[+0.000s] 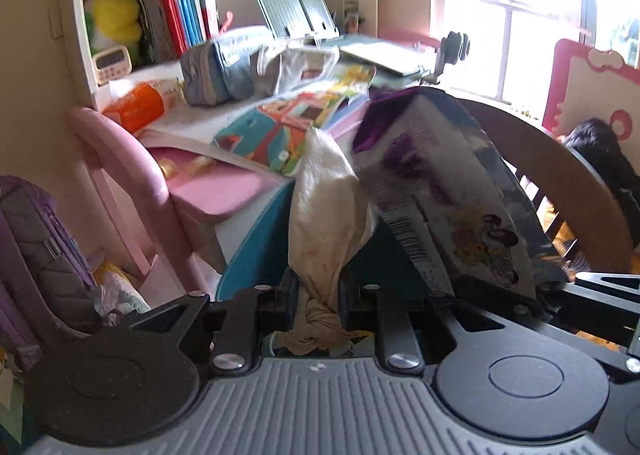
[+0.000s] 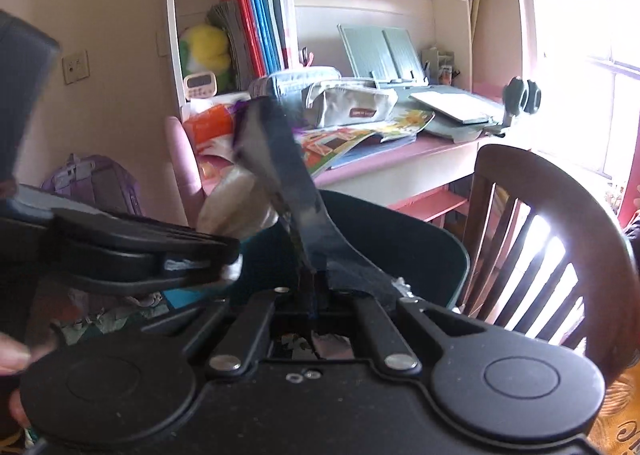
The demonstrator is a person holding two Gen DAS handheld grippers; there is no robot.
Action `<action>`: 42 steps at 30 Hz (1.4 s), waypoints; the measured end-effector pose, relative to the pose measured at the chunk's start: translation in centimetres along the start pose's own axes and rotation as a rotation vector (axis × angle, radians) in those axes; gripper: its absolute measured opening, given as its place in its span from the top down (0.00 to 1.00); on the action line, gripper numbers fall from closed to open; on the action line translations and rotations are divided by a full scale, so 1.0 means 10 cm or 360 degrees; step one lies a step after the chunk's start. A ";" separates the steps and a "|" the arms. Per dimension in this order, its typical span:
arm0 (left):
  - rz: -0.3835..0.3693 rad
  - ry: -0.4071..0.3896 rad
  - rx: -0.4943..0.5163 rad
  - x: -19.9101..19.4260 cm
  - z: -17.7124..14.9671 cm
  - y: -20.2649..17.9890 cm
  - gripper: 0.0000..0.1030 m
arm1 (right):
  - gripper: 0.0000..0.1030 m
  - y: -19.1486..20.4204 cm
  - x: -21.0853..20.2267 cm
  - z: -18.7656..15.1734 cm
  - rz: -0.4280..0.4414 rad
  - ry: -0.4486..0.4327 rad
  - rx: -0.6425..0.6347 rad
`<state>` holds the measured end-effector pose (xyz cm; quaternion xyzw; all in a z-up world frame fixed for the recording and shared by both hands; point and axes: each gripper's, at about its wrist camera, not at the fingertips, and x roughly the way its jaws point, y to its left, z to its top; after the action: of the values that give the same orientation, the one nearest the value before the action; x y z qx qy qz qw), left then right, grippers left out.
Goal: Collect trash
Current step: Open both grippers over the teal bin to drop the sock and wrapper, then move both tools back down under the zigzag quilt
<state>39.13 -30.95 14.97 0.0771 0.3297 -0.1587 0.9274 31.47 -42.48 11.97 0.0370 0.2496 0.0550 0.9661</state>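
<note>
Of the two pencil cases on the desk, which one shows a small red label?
The beige pencil case, lying in front, has the red label on its side. The blue-grey pencil case behind it, nearer the bookshelf, shows none.

Daylight floods from the window (image 1: pixel 520 15), blown out to white glare; motion blur smears the desk (image 1: pixel 224 183); fisheye bends the edges.

1. Teal bin (image 2: pixel 400 239): mouth open directly ahead of both claws; free room above its rim.
2. Wooden chair (image 2: pixel 552 223): backrest close to the right of the bin, blocks that side.
3. Pink worktop (image 2: pixel 424 153): edge behind the bin, crowded with books (image 1: pixel 288 127) and pouches (image 2: pixel 352 105).
4. Pink chair (image 1: pixel 120 159) and purple backpack (image 1: pixel 36 247): block the left.
5. Left claw (image 2: pixel 230 255): just beside the right claw (image 2: pixel 312 287), narrowing the gap.
</note>
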 end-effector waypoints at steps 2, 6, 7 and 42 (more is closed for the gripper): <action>0.0003 0.0035 0.0017 0.09 0.00 -0.01 0.81 | 1.00 -0.01 0.07 -0.02 0.0000 0.0025 0.0006; -0.0010 0.0113 0.0062 0.26 0.02 -0.02 0.81 | 1.00 -0.08 0.20 -0.05 0.0032 0.0098 0.0051; -0.0009 0.0144 0.0078 0.31 0.02 -0.02 0.81 | 0.99 -0.10 0.23 -0.06 0.0043 0.0120 0.0062; -0.0070 -0.0038 0.0013 -0.83 -0.39 0.38 0.20 | 0.45 0.37 -0.74 -0.14 0.0121 0.0034 -0.0056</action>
<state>32.09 -24.41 17.37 0.0718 0.3196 -0.1813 0.9273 23.99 -39.70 14.65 0.0289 0.2572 0.0965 0.9611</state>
